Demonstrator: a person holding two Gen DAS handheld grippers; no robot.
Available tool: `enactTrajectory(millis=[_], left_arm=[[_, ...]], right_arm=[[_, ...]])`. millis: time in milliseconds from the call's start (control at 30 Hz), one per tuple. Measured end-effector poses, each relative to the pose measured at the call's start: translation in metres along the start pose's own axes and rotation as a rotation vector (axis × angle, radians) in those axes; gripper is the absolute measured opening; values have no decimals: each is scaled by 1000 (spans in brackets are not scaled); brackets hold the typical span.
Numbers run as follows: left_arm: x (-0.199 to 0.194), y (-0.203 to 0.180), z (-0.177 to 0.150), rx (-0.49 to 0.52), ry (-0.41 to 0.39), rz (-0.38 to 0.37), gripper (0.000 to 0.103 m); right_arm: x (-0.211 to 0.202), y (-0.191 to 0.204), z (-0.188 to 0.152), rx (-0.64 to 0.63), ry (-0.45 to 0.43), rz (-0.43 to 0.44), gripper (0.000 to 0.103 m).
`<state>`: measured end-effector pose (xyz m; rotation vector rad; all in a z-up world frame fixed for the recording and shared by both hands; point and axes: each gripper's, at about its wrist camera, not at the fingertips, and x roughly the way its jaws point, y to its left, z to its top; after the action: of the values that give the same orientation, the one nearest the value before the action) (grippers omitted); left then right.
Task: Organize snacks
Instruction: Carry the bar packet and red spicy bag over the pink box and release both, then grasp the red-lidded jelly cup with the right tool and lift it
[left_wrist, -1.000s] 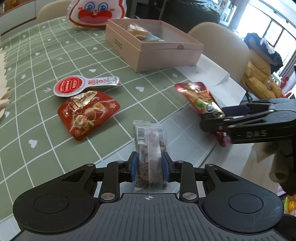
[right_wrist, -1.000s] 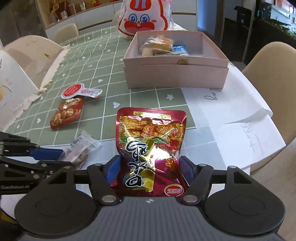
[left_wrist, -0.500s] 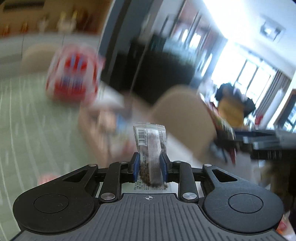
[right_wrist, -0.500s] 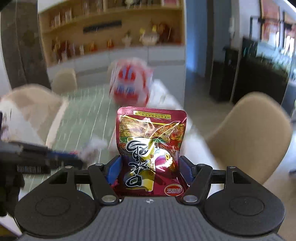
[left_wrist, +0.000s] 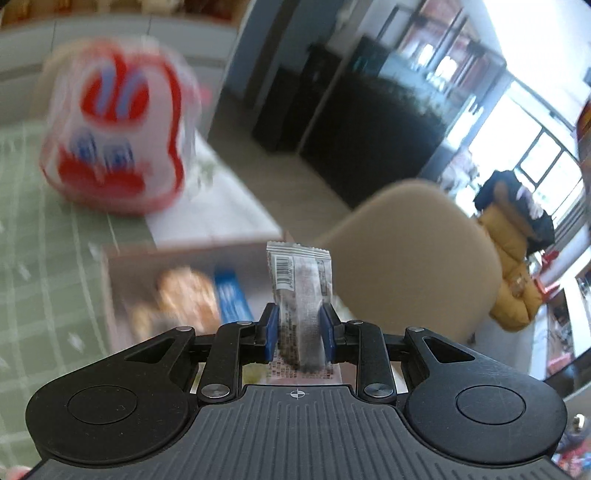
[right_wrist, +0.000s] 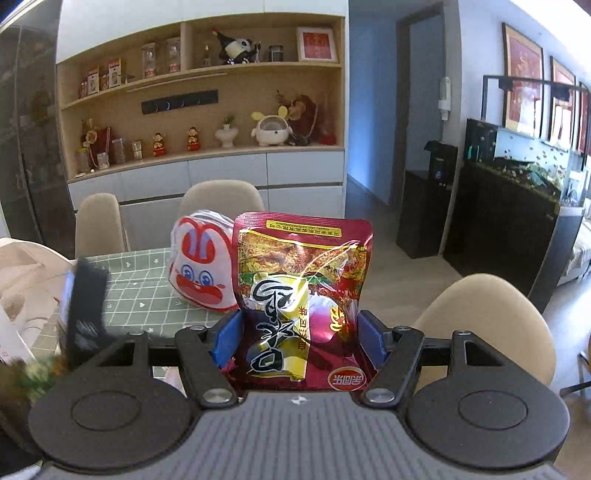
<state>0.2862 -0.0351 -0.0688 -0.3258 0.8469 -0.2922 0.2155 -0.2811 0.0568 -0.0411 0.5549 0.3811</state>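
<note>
My left gripper (left_wrist: 300, 334) is shut on a small clear-wrapped snack bar (left_wrist: 300, 291) that stands upright between its blue pads. It hangs in the air over the near side of the pink cardboard box (left_wrist: 122, 258), which is blurred and holds a golden pastry packet (left_wrist: 184, 299) and a blue packet (left_wrist: 231, 301). My right gripper (right_wrist: 300, 338) is shut on a dark red foil pouch (right_wrist: 301, 291) with black characters, held upright high above the table. The left gripper's arm (right_wrist: 85, 306) shows as a dark blur at the left of the right wrist view.
A red-and-white rabbit-face bag (right_wrist: 201, 271) stands on the green checked tablecloth (right_wrist: 144, 288) behind the box. Beige chairs (right_wrist: 484, 325) surround the table. A white paper bag (right_wrist: 22, 280) sits at the left. A shelf unit and a fish tank stand farther off.
Both grippers have lifted their packets off the table and swung toward the box. The left now hangs at the box's near side; the right has risen and tilted up toward the room.
</note>
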Motion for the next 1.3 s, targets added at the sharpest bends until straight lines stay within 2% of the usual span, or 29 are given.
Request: enactTrajectory(millis=[67, 100, 167, 300, 500, 567, 700, 833, 933, 1033, 1167, 1300], left_arm=[[28, 8, -7, -21, 83, -3, 32], [33, 13, -14, -21, 94, 15, 32], [30, 19, -21, -12, 53, 63, 32], [-9, 26, -24, -48, -50, 36, 32], [-84, 53, -48, -139, -153, 107, 32], [-105, 68, -63, -173, -166, 128, 32], [-126, 102, -88, -257, -141, 206, 32], [-138, 140, -117, -335, -106, 247, 32], [-144, 164, -135, -364, -84, 263, 32], [-156, 182, -148, -391, -87, 289, 32], [-165, 201, -158, -444, -103, 288, 32], [-165, 206, -161, -428, -87, 257, 32]], right_arm=[[12, -8, -3, 14, 24, 4, 68], [16, -11, -5, 17, 36, 7, 68], [30, -15, -9, 17, 70, 17, 68], [55, -13, -16, 1, 116, 47, 68], [120, 6, -28, 46, 239, 115, 69], [148, 17, -36, 77, 289, 149, 69], [202, 47, -60, 104, 401, 170, 70], [240, 77, -92, 27, 497, 90, 81], [234, 88, -98, -11, 464, 49, 84], [202, 90, -86, -19, 367, 55, 84], [151, 109, -81, -138, 254, 13, 84], [115, 147, -90, -258, 229, 79, 85]])
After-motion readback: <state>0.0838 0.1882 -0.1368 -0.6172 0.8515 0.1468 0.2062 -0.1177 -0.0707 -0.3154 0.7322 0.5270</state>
